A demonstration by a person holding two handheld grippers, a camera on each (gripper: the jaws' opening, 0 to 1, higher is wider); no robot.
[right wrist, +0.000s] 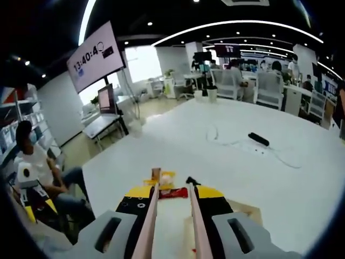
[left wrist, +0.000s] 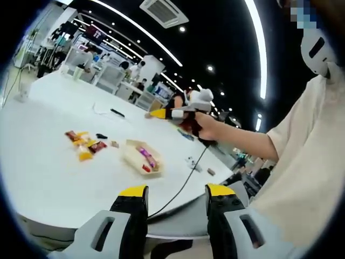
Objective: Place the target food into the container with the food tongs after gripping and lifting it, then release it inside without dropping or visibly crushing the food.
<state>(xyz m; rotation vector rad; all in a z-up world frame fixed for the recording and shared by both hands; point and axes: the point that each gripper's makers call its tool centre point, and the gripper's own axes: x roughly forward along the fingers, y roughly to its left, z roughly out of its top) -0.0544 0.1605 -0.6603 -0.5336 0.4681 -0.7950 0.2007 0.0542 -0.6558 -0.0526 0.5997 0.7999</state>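
Note:
Small food packets (left wrist: 83,143), red and yellow, lie in a loose pile on the white table (left wrist: 48,172). Just right of them stands a tan container (left wrist: 141,157) with a few pieces inside. My left gripper (left wrist: 177,191) hangs open off the table's near edge, with nothing between its jaws. A person's hand holds my right gripper (left wrist: 161,114) in the air above the container. In the right gripper view, my right gripper (right wrist: 172,191) is shut on pale food tongs (right wrist: 149,226), whose arms are spread apart. Beyond their tips lie the packets (right wrist: 164,181). The container's rim (right wrist: 243,208) shows beside the right jaw.
A black cable (left wrist: 180,186) runs from the right gripper across the table and over its edge. A black bar (right wrist: 259,139) with a thin white cord lies farther out. A person (right wrist: 38,167) sits beyond the table's far side. Desks and chairs stand behind.

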